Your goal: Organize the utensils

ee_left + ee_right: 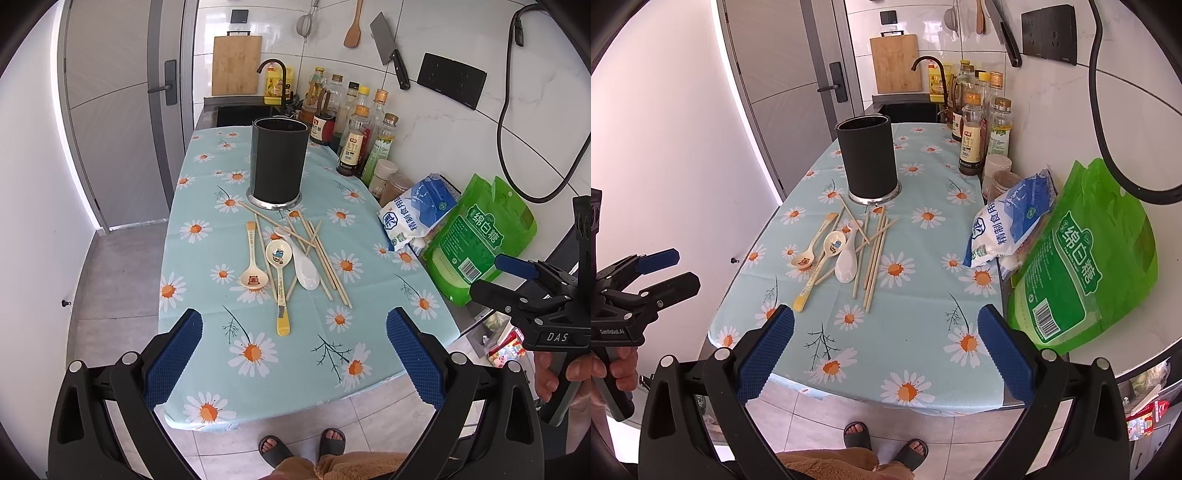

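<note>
Utensils loose by holder

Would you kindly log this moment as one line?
left gripper open | right gripper open | spoons, chopsticks loose on table | holder upright

Holder behind chopsticks and spoons on table; bags right.

Green plastic sugar bag leaning against wall, right of gripper. Blue-white salt bag lying beside it. Glass condiment bottles standing far ahead-right; bamboo cutting board leaning beyond.
</note>
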The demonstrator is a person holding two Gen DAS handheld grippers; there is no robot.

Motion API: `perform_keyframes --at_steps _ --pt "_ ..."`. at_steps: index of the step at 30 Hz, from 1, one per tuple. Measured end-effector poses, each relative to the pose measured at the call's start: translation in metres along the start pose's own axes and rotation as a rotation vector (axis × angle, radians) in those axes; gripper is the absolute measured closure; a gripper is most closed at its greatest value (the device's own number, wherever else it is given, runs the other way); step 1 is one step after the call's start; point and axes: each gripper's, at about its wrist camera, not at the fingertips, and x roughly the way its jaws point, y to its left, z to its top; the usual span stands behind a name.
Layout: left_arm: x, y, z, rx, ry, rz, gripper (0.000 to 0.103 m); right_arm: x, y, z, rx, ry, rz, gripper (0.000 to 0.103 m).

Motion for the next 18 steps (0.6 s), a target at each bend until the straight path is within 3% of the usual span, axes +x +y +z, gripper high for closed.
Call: perform_keyframes --at_steps 18 --pt "0.0027 0.0049 0.0018 -0.012 0.004 -0.008 0.006 0.0055 0.0039 0.0030 -0.004 0.003 0.004 0.004"
